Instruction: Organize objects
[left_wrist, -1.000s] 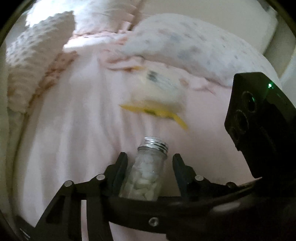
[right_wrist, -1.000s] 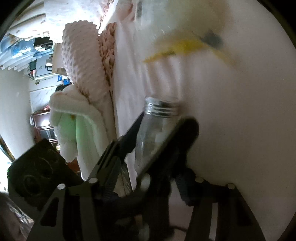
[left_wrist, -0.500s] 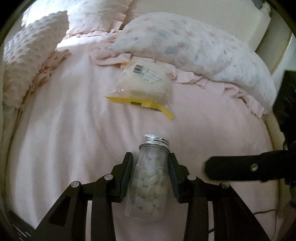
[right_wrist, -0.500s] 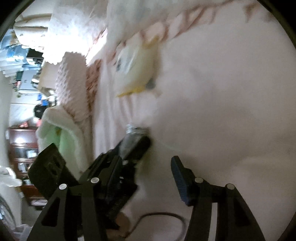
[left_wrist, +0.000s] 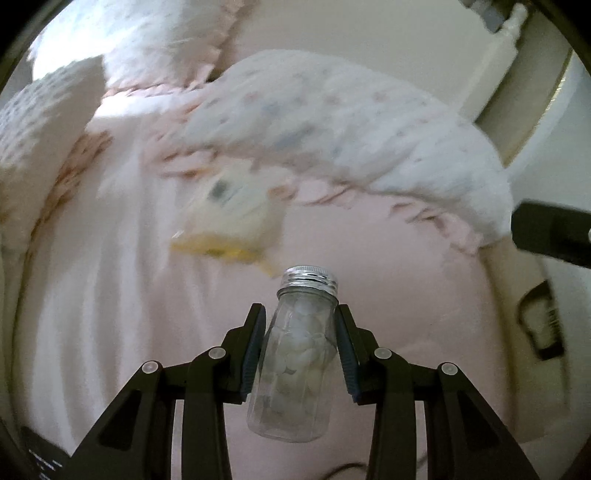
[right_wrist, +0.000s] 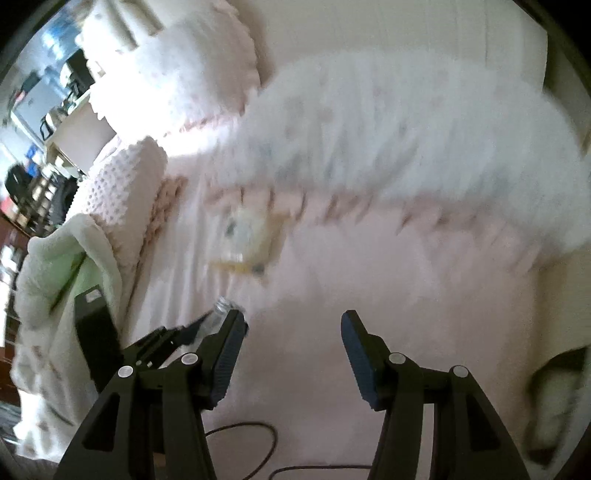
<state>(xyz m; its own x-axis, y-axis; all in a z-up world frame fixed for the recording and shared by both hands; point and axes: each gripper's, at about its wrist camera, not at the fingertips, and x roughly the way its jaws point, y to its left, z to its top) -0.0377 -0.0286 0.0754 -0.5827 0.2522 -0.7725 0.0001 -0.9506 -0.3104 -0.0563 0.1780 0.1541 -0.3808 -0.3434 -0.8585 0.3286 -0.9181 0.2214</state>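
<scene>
My left gripper (left_wrist: 300, 314) is shut on a clear glass jar (left_wrist: 299, 354) with a silver screw lid, filled with white tablets, held a little above the pink bedsheet (left_wrist: 110, 332). Beyond it lies a clear bag with a yellow strip (left_wrist: 232, 218), blurred. My right gripper (right_wrist: 293, 321) stands open over the sheet with nothing between its fingers. In the right wrist view the jar's lid (right_wrist: 225, 304) peeks out behind my left gripper (right_wrist: 207, 325) at lower left, and the bag (right_wrist: 247, 240) lies farther up the bed.
A white dotted pillow (left_wrist: 332, 133) lies across the far side of the bed, a knobbly pink pillow (left_wrist: 33, 122) at the left. A white and green blanket (right_wrist: 59, 280) hangs at the bed's left edge. A dark cable (right_wrist: 240, 432) runs along the near edge.
My left gripper closed on the jar and lifted it off the sheet. My right gripper let go of the jar, swung up and away to the right, and now looks down the bed.
</scene>
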